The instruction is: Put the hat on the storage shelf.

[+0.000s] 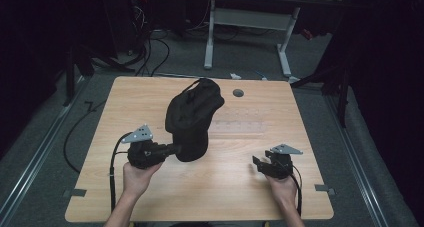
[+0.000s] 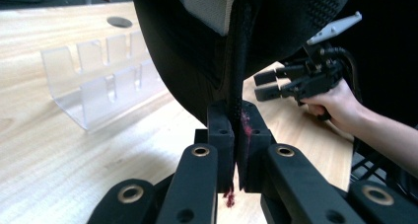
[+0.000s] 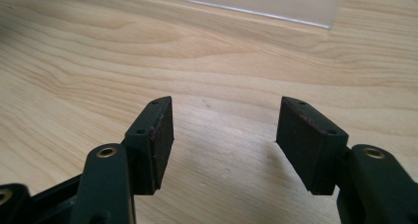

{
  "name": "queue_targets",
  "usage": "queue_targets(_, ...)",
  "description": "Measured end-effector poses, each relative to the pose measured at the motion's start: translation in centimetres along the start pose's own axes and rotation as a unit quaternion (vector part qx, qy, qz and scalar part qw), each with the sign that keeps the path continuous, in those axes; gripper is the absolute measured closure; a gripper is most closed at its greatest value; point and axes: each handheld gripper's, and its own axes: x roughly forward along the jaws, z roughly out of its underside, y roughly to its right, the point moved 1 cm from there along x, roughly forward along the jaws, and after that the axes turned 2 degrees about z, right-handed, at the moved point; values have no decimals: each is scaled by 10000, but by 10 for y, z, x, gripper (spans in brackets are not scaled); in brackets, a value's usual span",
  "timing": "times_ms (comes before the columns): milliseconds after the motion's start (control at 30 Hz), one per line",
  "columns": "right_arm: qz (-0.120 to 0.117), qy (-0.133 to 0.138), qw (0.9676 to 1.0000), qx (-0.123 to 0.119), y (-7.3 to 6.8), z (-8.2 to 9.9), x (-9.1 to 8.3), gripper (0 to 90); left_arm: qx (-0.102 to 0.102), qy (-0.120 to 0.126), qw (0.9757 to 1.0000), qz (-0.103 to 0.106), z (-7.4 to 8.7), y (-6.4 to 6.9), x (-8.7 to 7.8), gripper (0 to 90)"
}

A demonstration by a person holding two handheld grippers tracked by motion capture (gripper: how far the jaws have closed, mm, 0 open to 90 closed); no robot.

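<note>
Nearest, two hands are seen at the near edge of the table [image 1: 210, 197]. The left hand-held gripper [image 1: 172, 149] is held by the left hand [image 1: 136, 179], and its jaws are squeezed tight on a seam at the bottom of a black bag [image 1: 192, 118]. In the left gripper view, the seam of the black bag [image 2: 236, 61] is pinched between the two pads [image 2: 220, 135], and some red fluff is stuck on them. The right hand-held gripper [image 1: 257, 163] is held by the right hand [image 1: 283, 188], and its jaws are spread wide apart with nothing between them. It is kept well apart from the bag. Behind the bag, a clear plastic rack [image 1: 239, 127] is laid on the table. Farther back, a small grey round cap [image 1: 238, 93] is set in the table top. Past the table, white desk legs [image 1: 209, 34] and dark cables [image 1: 155, 52] are seen on the floor.
</note>
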Motion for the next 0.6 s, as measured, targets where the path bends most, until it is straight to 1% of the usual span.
queue_targets(167, 190, -65, 9998, 3, 3, 4, 4, 393, -5, 82, 9999, -104, -5, -3, 3, 867)
queue_targets(300, 338, -131, 9993, -85, 2, 5, 4, 395, 15, 136, 9998, -170, -7, -5, 5, 867)
queue_targets(433, 458, -172, 9987, -164, 1, 5, 5, 389, 11, 211, 9993, -300, -12, -8, 7, 867)
queue_targets(600, 484, -176, 9986, -126, 0, 5, 5, 374, 3, 321, 9985, -451, -21, -11, 8, 867)
